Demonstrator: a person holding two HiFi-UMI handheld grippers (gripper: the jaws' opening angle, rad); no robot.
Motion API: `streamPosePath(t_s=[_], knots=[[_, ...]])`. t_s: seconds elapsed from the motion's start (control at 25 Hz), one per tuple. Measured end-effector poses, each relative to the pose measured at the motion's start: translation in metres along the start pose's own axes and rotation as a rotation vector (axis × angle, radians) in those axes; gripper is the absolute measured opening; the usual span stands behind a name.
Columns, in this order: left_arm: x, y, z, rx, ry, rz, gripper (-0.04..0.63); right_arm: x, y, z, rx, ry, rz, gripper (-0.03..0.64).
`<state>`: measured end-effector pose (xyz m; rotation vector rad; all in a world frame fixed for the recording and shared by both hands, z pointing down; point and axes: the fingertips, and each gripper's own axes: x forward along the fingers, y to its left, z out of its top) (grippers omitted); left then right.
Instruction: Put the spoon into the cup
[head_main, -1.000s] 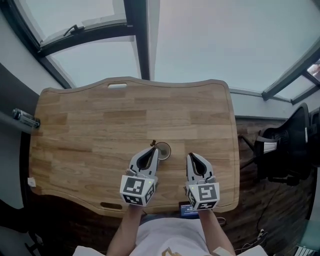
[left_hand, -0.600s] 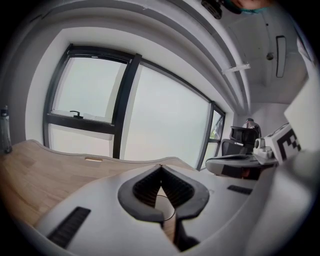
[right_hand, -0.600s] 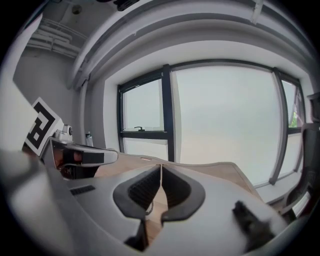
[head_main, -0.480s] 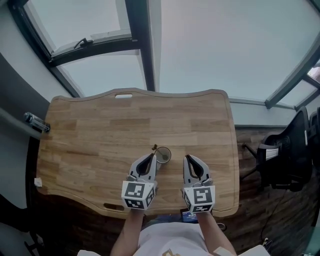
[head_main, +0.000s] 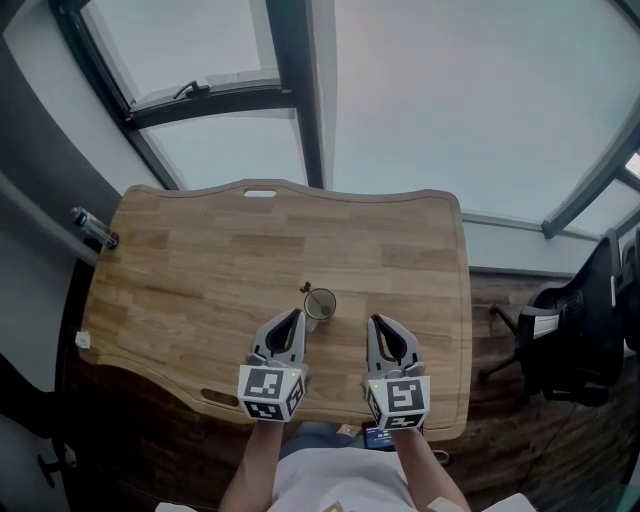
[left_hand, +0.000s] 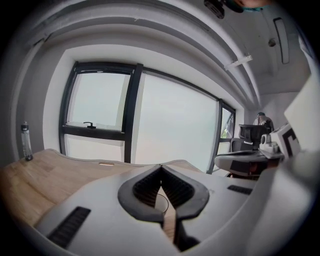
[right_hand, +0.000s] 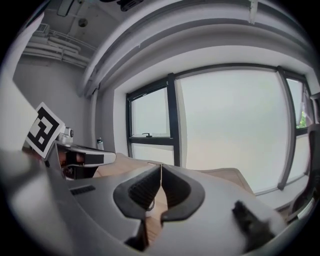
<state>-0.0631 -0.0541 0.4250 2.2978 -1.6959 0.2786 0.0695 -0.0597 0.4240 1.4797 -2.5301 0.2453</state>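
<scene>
Head view shows the spoon (head_main: 308, 288), we think, inside the cup (head_main: 321, 304) on the worktop (head_main: 200, 260), just past our closed, empty left tongs (head_main: 294, 314) and right tongs (head_main: 375, 321), so we should back away gently.

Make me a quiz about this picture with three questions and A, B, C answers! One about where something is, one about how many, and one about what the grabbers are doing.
1. Where does the cup stand on the table?
A. By the far left edge
B. Just ahead of the left gripper
C. At the far edge by the window

2. How many cups are on the table?
A. One
B. Two
C. Three

3. What are the jaws of the right gripper doing?
A. Wide open
B. Shut on a spoon
C. Shut with nothing between them

Answers:
1 B: the head view shows the cup right beyond that gripper's tips.
2 A: only one cup shows on the wood.
3 C: the right gripper view shows the jaws touching, with nothing held.
</scene>
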Motion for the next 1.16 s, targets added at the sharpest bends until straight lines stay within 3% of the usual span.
streamPosePath(t_s=[0.52, 1.16], knots=[[-0.022, -0.008, 0.010, 0.016, -0.069, 0.054, 0.014, -0.020, -0.001, 0.016, -0.047, -0.047, 0.021, 0.031], [-0.028, -0.009, 0.010, -0.003, -0.076, 0.085, 0.014, -0.026, 0.000, 0.016, -0.053, -0.034, 0.057, 0.031]])
